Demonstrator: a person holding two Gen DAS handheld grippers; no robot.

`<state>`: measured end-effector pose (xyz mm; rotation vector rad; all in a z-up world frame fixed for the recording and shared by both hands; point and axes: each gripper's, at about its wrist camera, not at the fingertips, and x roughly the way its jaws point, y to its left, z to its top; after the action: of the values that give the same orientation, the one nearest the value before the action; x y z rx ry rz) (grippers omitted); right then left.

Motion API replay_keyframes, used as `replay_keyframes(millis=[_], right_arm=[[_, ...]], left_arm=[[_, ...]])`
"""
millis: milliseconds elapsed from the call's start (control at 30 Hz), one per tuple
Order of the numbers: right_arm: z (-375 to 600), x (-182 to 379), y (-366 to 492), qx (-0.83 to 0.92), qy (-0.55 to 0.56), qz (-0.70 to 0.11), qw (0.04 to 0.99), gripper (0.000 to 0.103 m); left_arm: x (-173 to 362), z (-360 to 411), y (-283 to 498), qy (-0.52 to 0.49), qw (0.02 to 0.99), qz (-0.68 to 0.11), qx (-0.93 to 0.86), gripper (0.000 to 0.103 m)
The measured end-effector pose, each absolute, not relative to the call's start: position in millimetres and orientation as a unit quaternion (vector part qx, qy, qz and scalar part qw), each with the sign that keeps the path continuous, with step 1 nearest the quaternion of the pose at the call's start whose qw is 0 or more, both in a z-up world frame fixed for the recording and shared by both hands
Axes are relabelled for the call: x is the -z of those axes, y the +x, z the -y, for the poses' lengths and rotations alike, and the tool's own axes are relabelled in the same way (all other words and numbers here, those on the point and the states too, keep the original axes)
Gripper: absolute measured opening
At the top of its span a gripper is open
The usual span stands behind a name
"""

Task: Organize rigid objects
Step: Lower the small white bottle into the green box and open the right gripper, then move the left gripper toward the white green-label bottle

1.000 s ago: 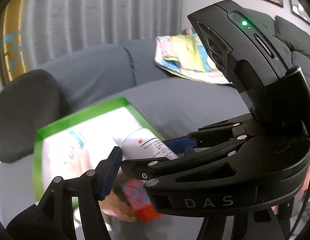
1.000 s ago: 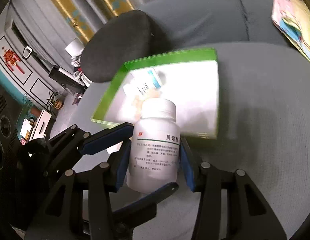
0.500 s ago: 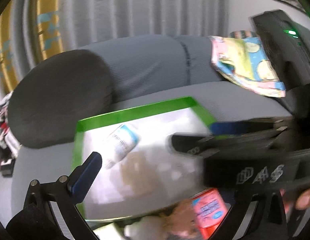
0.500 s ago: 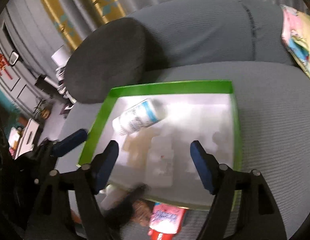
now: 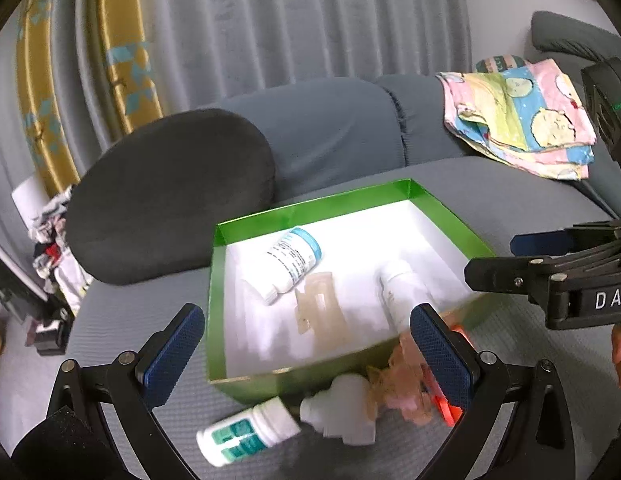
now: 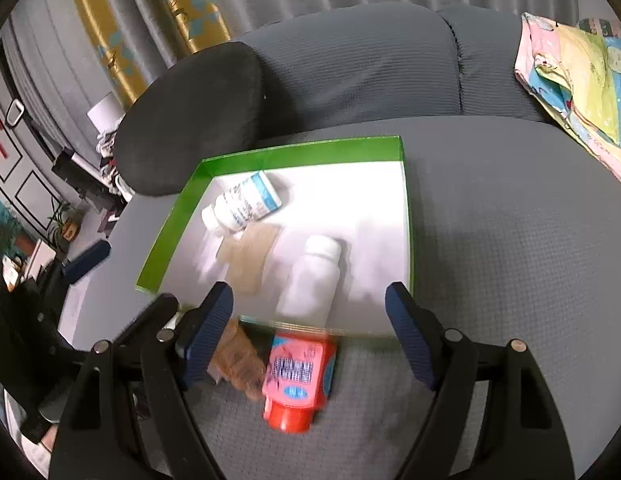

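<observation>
Grey sofa seat [image 6: 490, 240] carries a green box [image 6: 302, 152]; left gripper [image 5: 306, 356] gapes wide, empty; right gripper [image 6: 310, 336] is opening, gripping nothing.

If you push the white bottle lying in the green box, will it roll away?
Probably a little. The white bottle lies on its side and looks round, so a sideways nudge could roll it. The green box has raised walls that should stop it, and the tan clip beside it may block one way. It looks like stiff plastic, likely light.
</observation>
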<state>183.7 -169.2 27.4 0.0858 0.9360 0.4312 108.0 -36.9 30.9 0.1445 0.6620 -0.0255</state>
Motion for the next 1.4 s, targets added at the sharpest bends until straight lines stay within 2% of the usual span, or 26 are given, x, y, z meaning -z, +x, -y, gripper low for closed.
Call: replay_keyframes(millis=[367, 433, 500, 767, 1200, 1400], right_arm=[[153, -42, 135, -0.223, 0.020, -0.438, 0.870, 0.079], [151, -43, 128, -0.222, 0.014, -0.438, 0.871, 0.080], [149, -44, 121, -0.219, 0.007, -0.436, 0.873, 0.087], [147, -49, 103, -0.219, 0.011, -0.434, 0.874, 0.087], [146, -21, 85, -0.223, 0.013, -0.473, 0.853, 0.090], [116, 11, 82, -0.279, 0.048, -0.525, 0.803, 0.090]], left_arm=[[-45, 35, 71, 0.075, 0.948, -0.308, 0.021, 0.102], [-48, 32, 64, 0.074, 0.950, -0.304, 0.023, 0.102], [-49, 30, 59, 0.070, 0.950, -0.303, 0.024, 0.102], [-48, 16, 46, 0.048, 0.948, -0.314, 0.011, 0.102], [8, -64, 15, -0.048, 0.916, -0.397, -0.005, 0.102], [37, -93, 6, -0.067, 0.901, -0.429, -0.016, 0.102]])
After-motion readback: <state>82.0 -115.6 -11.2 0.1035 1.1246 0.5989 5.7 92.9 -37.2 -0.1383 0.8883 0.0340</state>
